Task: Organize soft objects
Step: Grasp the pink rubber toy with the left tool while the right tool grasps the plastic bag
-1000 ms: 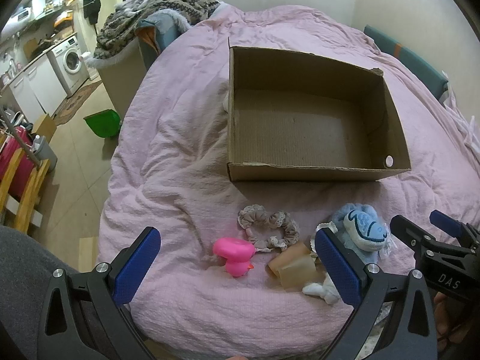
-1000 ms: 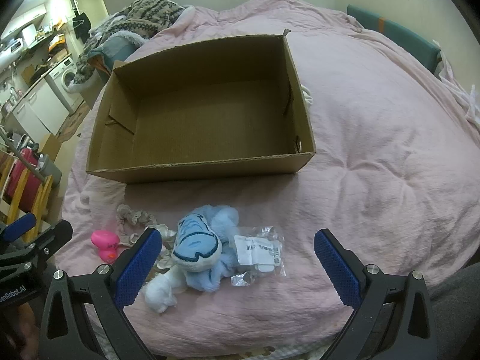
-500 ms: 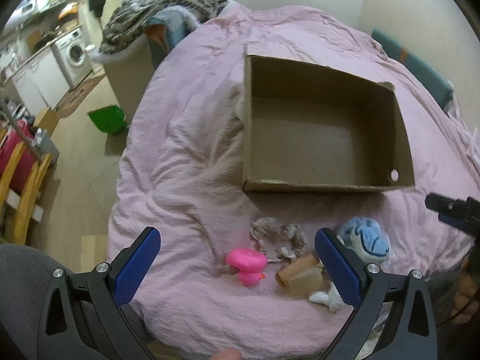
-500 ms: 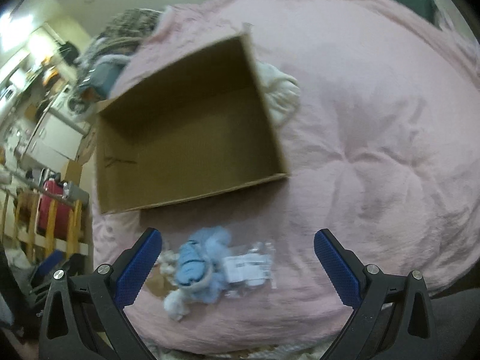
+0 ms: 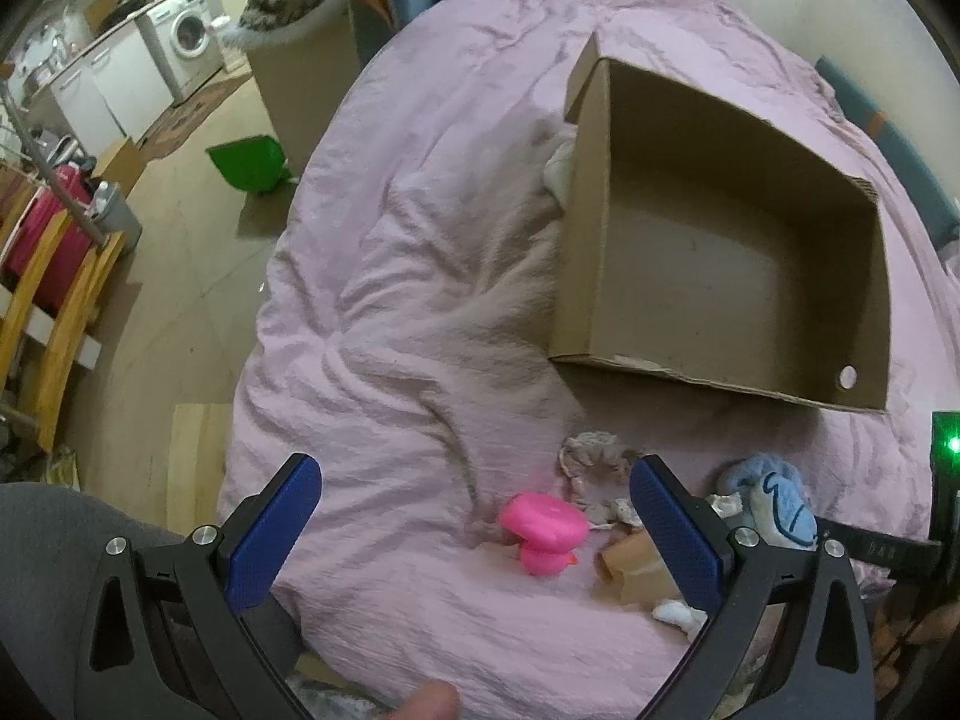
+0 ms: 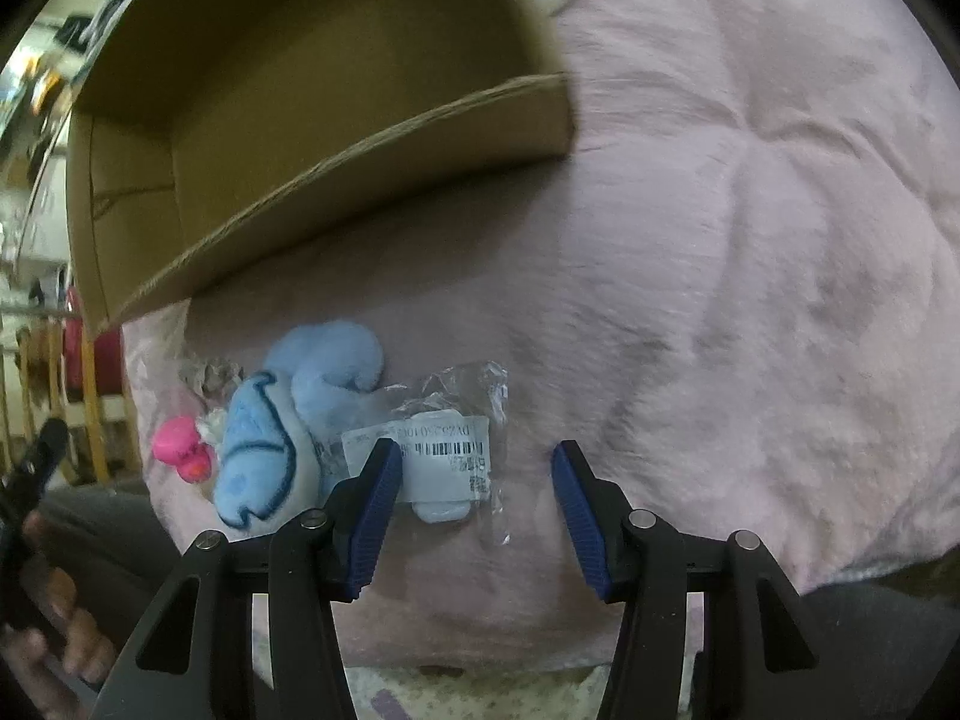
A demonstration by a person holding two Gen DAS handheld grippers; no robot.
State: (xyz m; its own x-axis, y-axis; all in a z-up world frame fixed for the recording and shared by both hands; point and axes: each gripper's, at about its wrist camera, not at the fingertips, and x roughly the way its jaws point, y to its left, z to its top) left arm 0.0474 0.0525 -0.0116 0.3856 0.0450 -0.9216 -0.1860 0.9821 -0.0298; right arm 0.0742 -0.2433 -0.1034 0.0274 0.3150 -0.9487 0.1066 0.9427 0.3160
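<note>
From my left camera I see my left tool (image 5: 474, 525) with its blue pads wide apart and nothing between them, hanging over the pink blanket (image 5: 420, 276) on the bed, where a pink toy (image 5: 543, 531), a frilly hair tie (image 5: 591, 468) and a blue plush (image 5: 774, 507) lie near the empty cardboard box (image 5: 720, 252). From my right camera I see my right tool (image 6: 474, 513) closing, pads not yet pressing, around a clear plastic bag (image 6: 450, 450) just beside the blue plush (image 6: 270, 438), below the box (image 6: 336, 138)
</note>
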